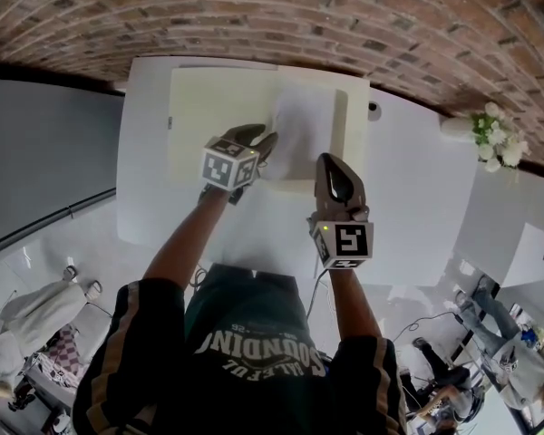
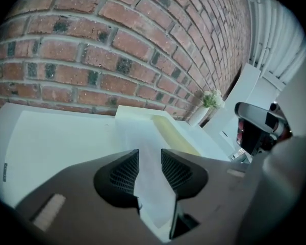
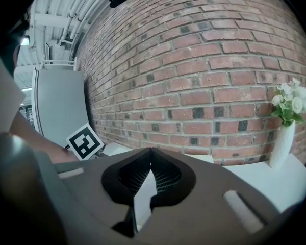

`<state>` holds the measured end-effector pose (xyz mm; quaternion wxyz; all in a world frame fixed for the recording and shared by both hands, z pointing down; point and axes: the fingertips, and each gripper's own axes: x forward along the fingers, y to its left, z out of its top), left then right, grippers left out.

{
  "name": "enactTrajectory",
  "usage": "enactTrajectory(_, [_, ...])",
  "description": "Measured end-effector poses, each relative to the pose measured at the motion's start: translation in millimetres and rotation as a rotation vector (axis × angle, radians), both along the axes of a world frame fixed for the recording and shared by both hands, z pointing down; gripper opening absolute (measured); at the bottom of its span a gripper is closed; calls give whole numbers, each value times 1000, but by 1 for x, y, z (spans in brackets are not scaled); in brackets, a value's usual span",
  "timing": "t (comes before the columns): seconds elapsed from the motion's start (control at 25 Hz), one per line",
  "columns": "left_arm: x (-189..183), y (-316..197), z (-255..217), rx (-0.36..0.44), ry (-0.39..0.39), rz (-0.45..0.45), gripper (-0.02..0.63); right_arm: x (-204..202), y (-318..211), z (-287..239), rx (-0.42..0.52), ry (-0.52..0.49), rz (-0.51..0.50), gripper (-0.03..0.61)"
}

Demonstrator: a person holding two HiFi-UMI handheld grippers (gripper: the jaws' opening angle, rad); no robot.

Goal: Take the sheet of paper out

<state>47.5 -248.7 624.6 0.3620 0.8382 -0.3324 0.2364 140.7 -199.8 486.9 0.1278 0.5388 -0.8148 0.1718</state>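
A white sheet of paper lies on the right half of a cream folder spread on the white table. My left gripper is at the sheet's left edge, open. In the left gripper view the sheet runs through the gap between its jaws, and the pads do not press on it. My right gripper sits at the folder's near edge by the sheet's near right corner. Its tips meet, shut, and I cannot tell whether anything is pinched there.
A brick wall runs along the table's far edge. A white vase of flowers stands at the far right, also in the right gripper view. A small round fitting sits just right of the folder.
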Motion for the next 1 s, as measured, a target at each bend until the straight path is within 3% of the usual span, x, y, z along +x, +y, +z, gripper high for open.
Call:
enactTrajectory(0.28, [5, -7, 24, -75, 14, -22, 146, 6, 3, 11, -70, 27, 4, 0])
enactTrajectory(0.52, [7, -13, 45, -177, 45, -60, 147, 12, 0, 13, -23, 1, 22, 0])
enactTrajectory(1.0, [16, -19, 69, -274, 90, -92, 146, 20, 0, 22, -51, -4, 46, 0])
